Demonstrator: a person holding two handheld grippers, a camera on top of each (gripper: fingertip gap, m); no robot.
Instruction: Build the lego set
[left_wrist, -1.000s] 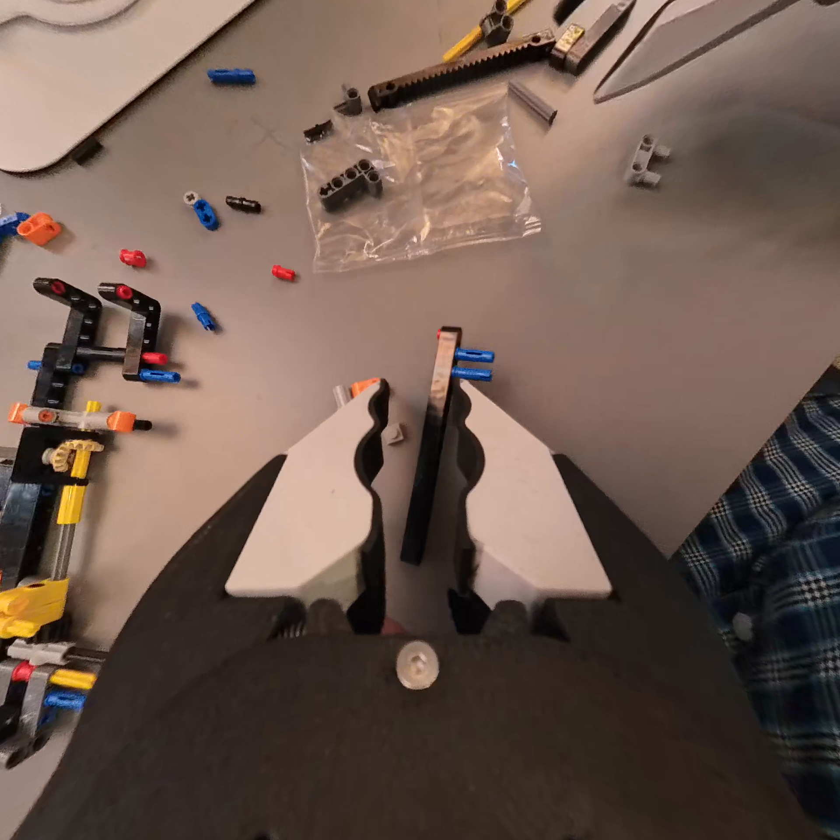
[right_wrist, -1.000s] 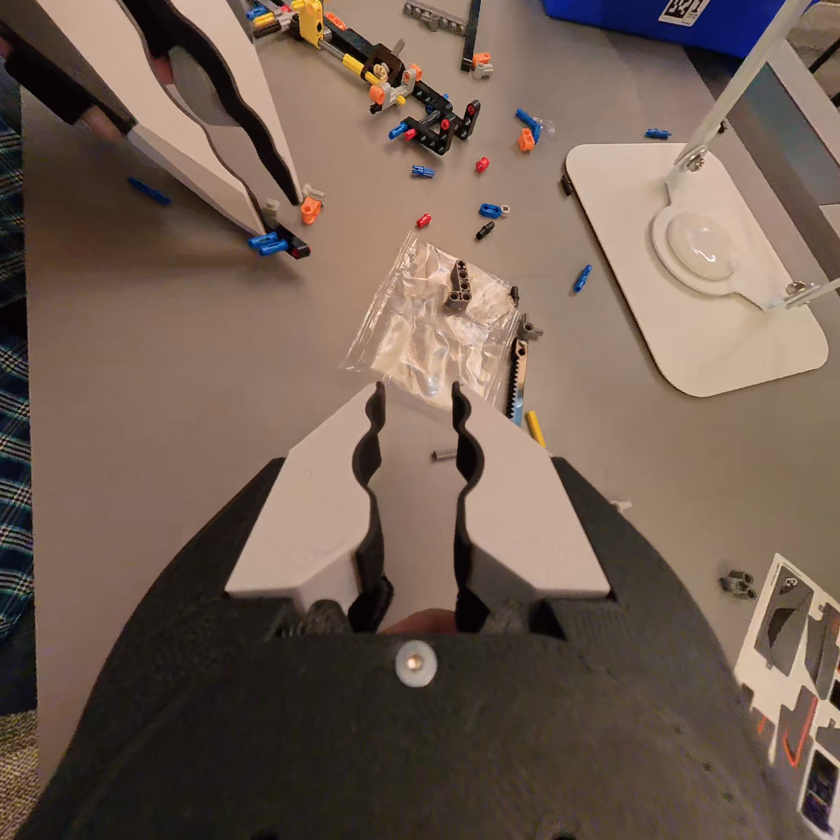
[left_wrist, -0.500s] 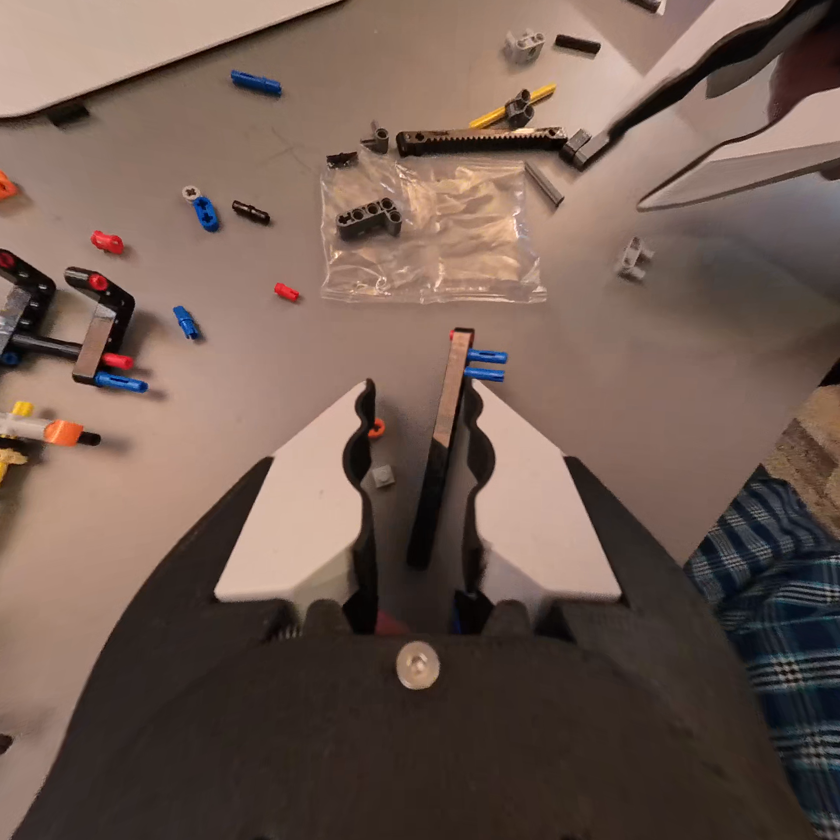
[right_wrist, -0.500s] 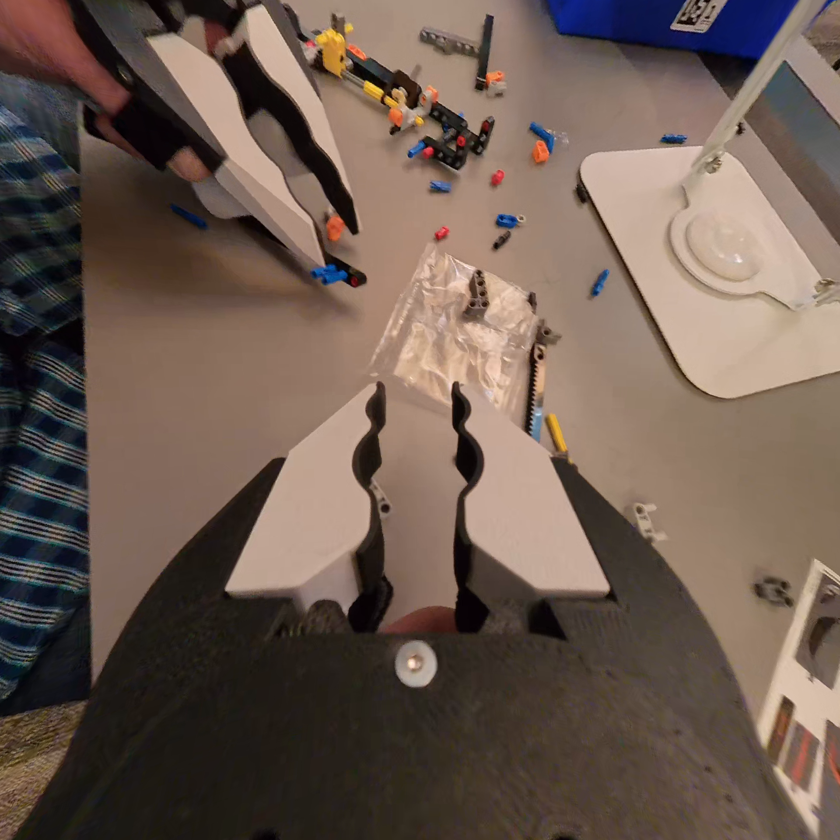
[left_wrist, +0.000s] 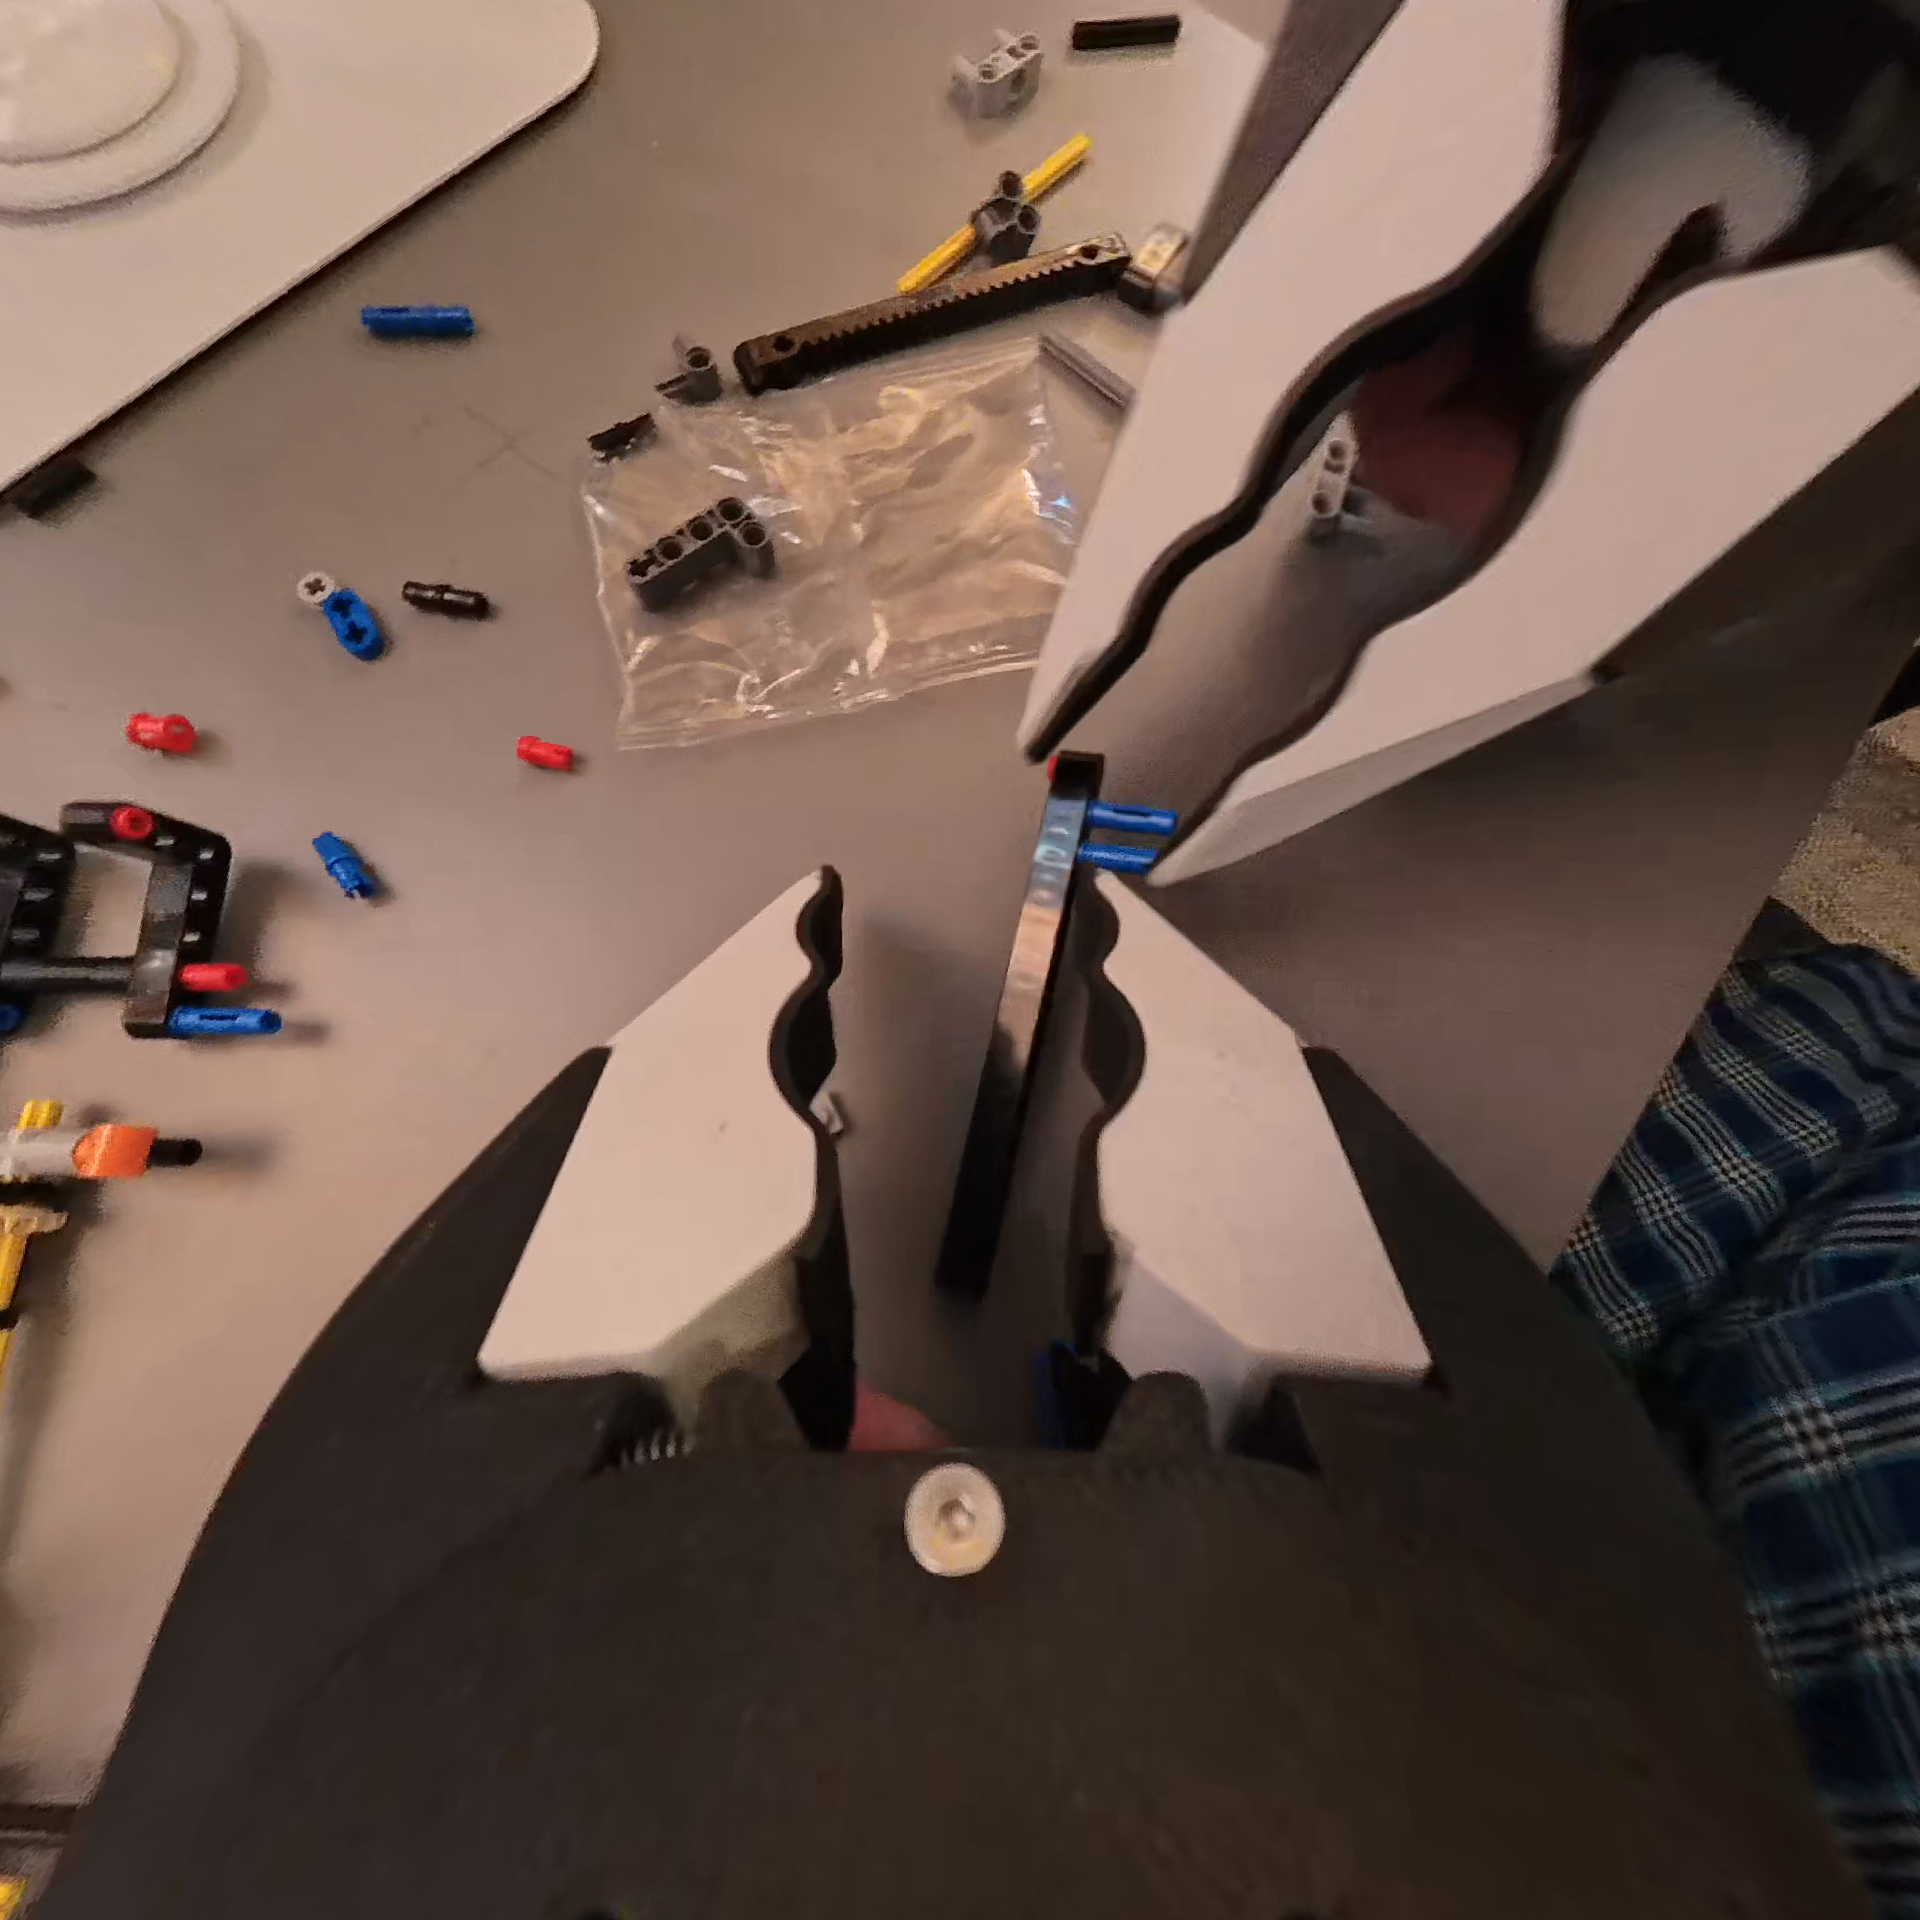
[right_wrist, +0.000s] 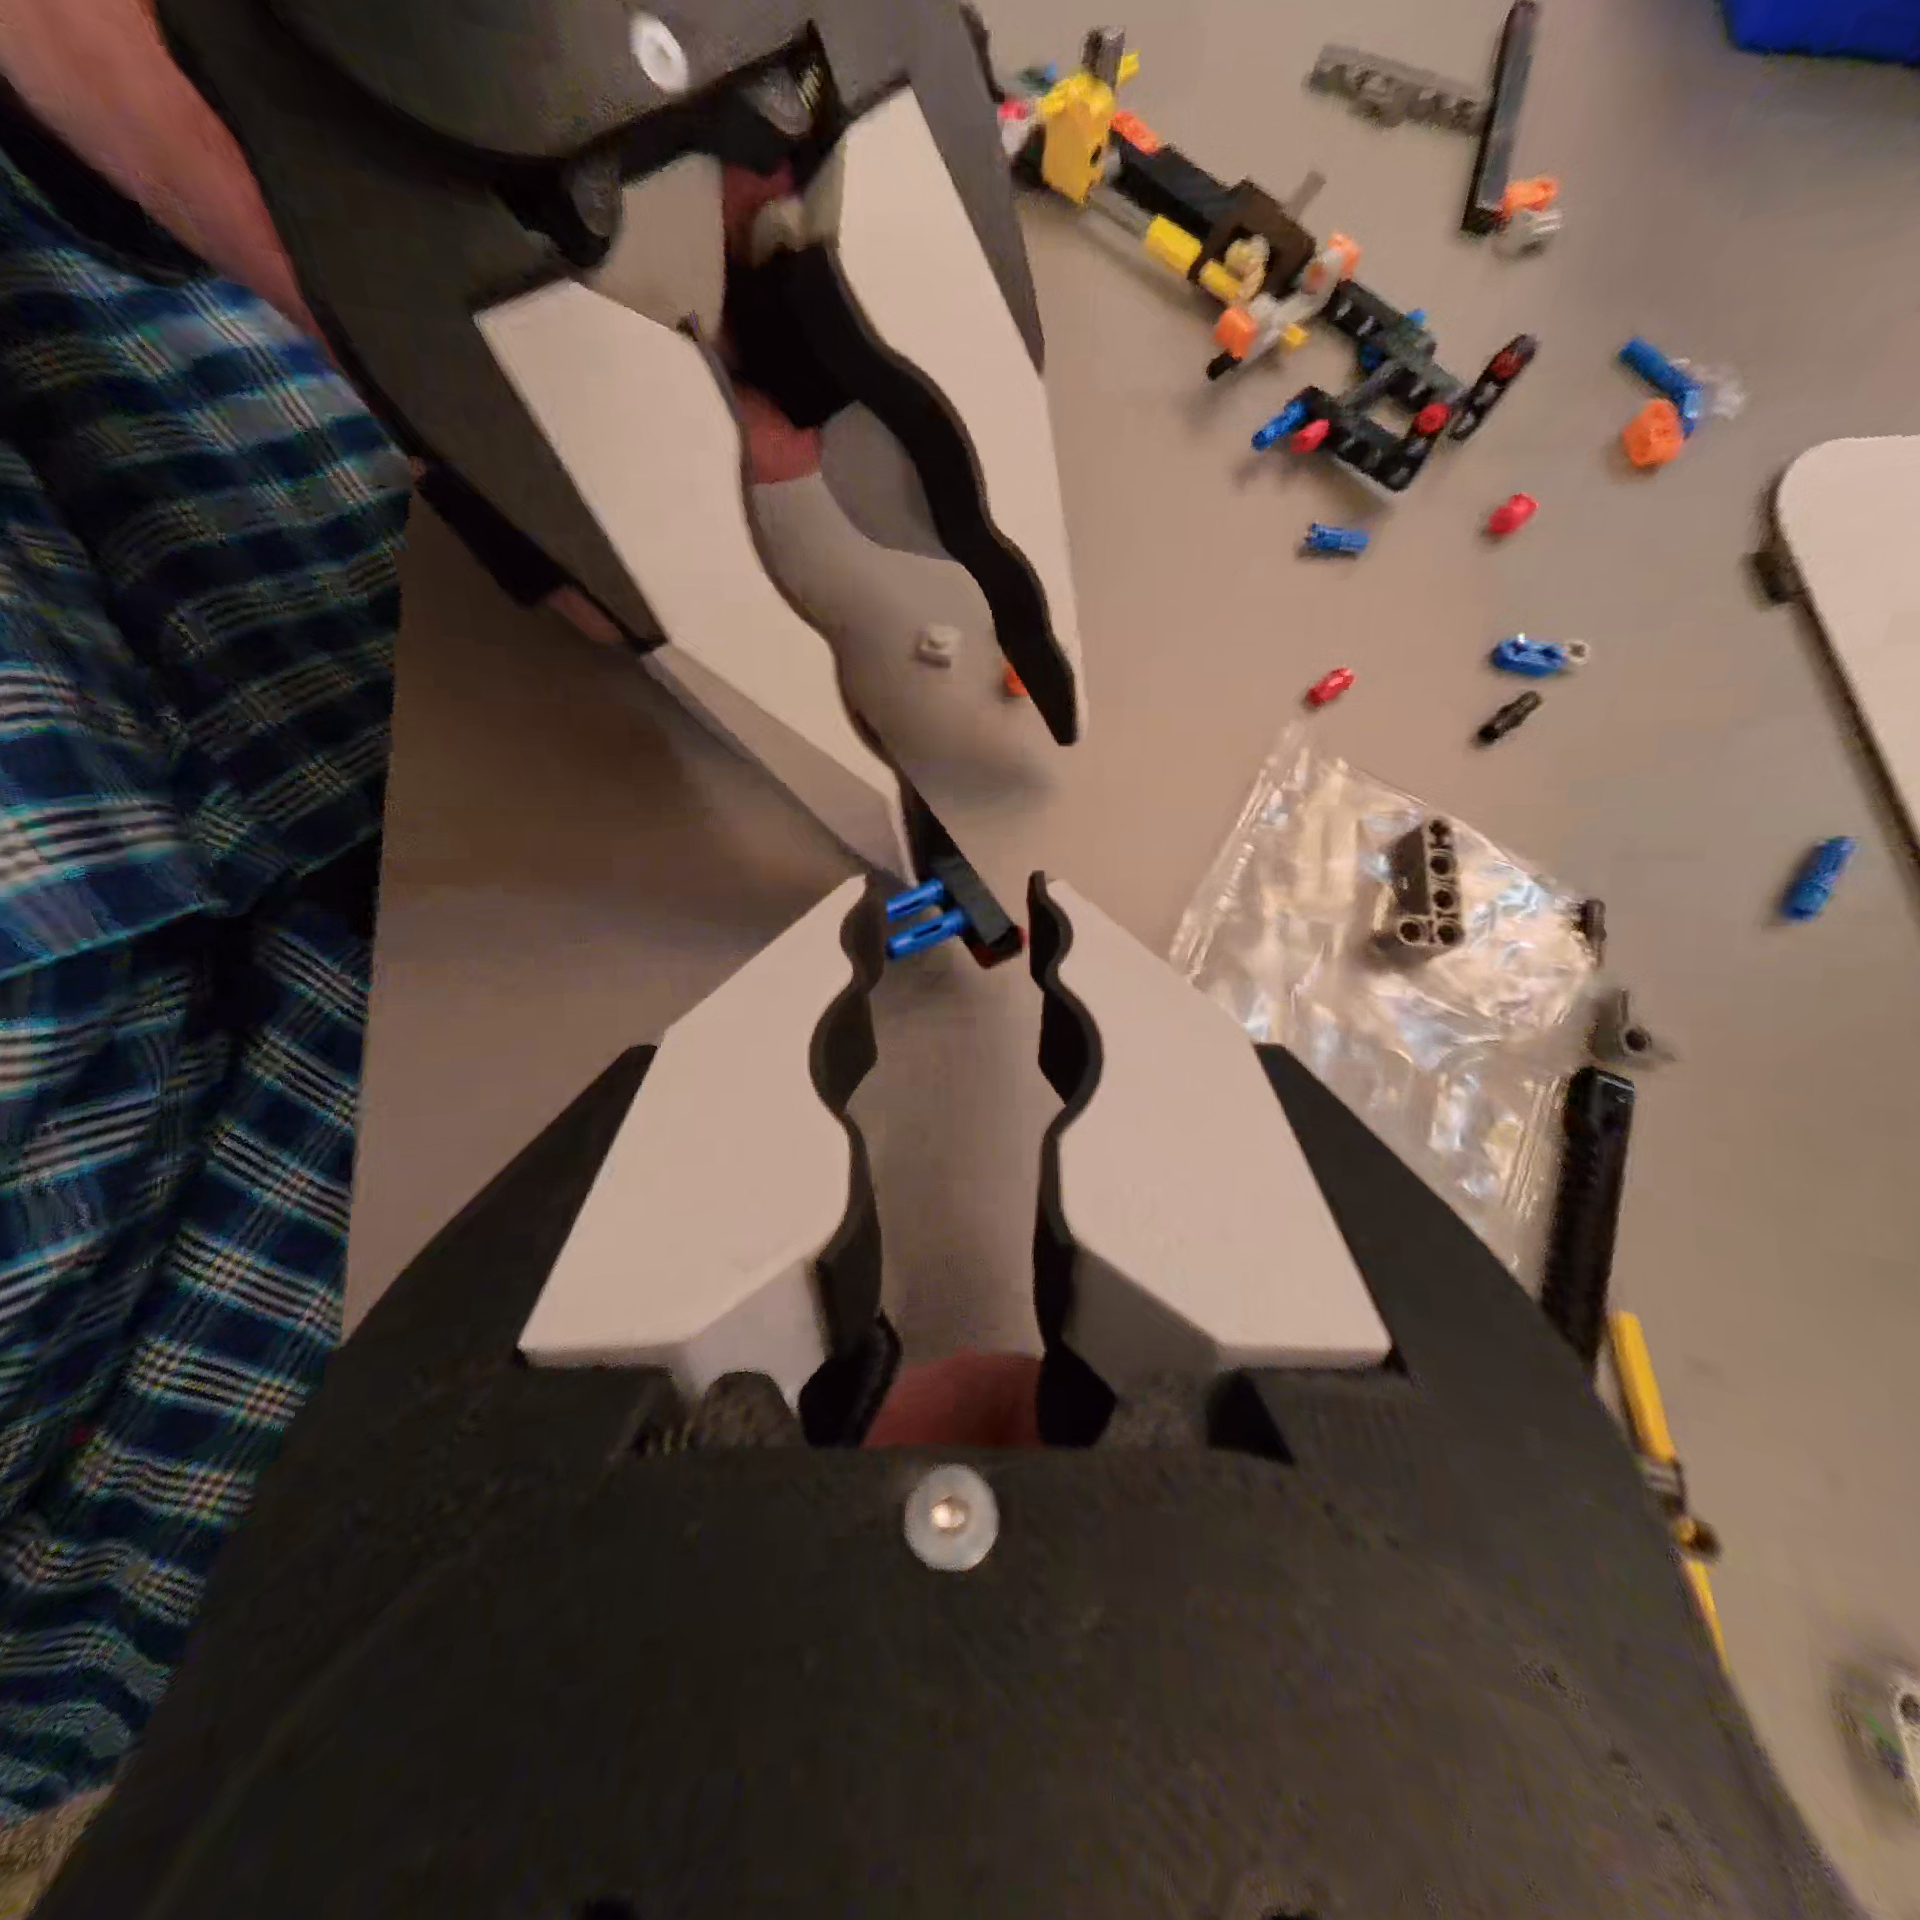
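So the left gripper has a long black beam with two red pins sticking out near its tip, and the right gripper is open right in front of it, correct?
Nearly. The pins are blue, not red, as the left wrist view shows. The rest holds: the black beam sits in the left gripper, and the right gripper is open just in front of its tip.

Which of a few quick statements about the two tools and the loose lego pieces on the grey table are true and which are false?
1. The long black lego beam lies against the right finger of the left tool. True.
2. Two blue pins stick out of that beam near its far end. True.
3. The right tool is clamped shut on the beam. False: its jaws are open around the beam's tip.
4. The clear plastic bag is empty. False: a dark grey angled beam is on it.
5. The black toothed rack is held by a tool. False: it lies on the table.
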